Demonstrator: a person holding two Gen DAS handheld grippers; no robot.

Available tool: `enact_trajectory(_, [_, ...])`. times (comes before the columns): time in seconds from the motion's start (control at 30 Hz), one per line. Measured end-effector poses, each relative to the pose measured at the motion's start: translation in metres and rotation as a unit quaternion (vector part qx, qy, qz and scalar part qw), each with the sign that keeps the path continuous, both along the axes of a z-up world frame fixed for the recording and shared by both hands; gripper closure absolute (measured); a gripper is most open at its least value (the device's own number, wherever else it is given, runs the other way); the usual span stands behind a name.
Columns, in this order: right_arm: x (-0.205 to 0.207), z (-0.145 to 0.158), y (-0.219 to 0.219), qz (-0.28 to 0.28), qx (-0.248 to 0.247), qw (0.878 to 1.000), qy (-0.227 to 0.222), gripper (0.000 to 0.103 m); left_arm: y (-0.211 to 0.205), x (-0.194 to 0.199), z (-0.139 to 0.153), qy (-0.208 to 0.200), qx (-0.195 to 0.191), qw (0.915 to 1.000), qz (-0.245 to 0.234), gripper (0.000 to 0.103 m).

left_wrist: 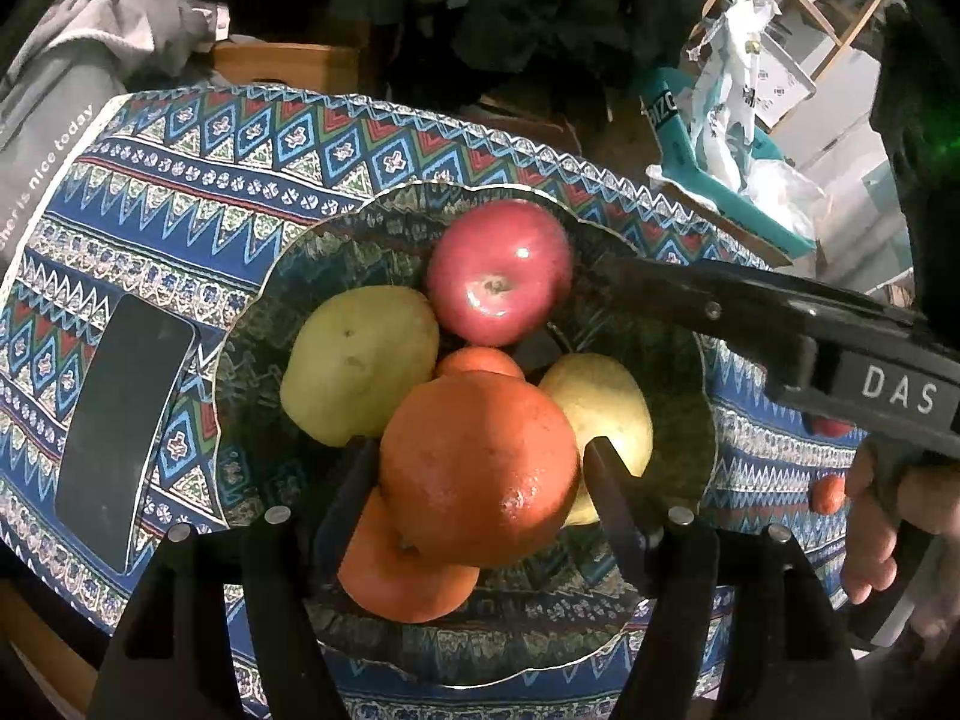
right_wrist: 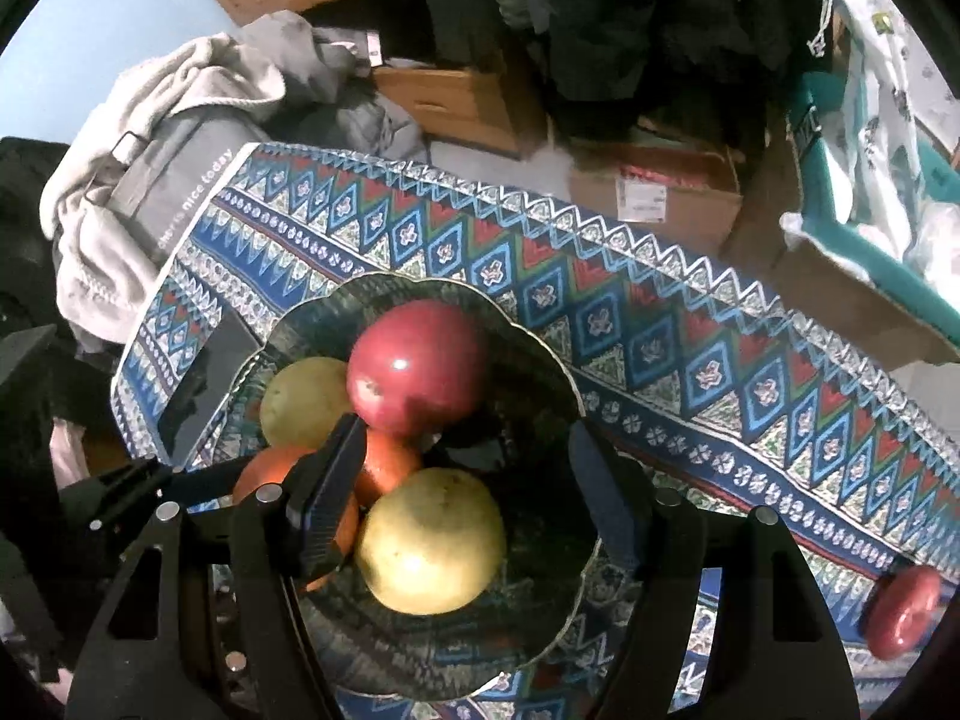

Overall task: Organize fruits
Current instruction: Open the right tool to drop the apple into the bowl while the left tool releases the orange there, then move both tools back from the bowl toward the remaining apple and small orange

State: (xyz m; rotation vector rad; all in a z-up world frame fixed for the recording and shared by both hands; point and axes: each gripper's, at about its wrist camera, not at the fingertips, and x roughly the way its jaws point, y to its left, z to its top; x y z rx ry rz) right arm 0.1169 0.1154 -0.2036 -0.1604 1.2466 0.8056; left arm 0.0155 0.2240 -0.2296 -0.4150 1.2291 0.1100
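Observation:
A dark glass bowl sits on a patterned cloth and holds a red apple, two yellow-green pears and several oranges. My left gripper is shut on a large orange and holds it over the bowl. My right gripper is open and empty over the bowl, near the front pear and the apple. It reaches in from the right in the left wrist view. Another red apple lies on the cloth at the right.
A black phone lies on the cloth left of the bowl. A small orange fruit lies on the cloth at the right. A grey bag, cardboard boxes and a teal box stand beyond the table.

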Motion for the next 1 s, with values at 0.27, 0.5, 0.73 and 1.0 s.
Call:
enact_trajectory(0.27, [-0.011, 0.021, -0.01, 0.003, -0.008, 0.999, -0.033, 0.031, -0.006, -0.002, 0.017, -0.015, 0.005, 0.9999, -0.002, 0.026])
enact_trajectory(0.5, [-0.022, 0.035, -0.033, -0.005, -0.02, 0.998, -0.051, 0.031, -0.02, -0.002, 0.033, -0.029, 0.013, 0.9994, -0.015, 0.024])
enact_trajectory(0.73, [-0.03, 0.047, -0.069, -0.024, -0.033, 0.997, -0.069, 0.031, -0.045, -0.003, 0.051, -0.044, 0.025, 0.9976, -0.047, 0.024])
enact_trajectory(1.0, [-0.041, 0.056, -0.115, -0.044, -0.041, 0.995, -0.08, 0.031, -0.077, -0.004, 0.065, -0.055, 0.04, 0.994, -0.086, 0.023])
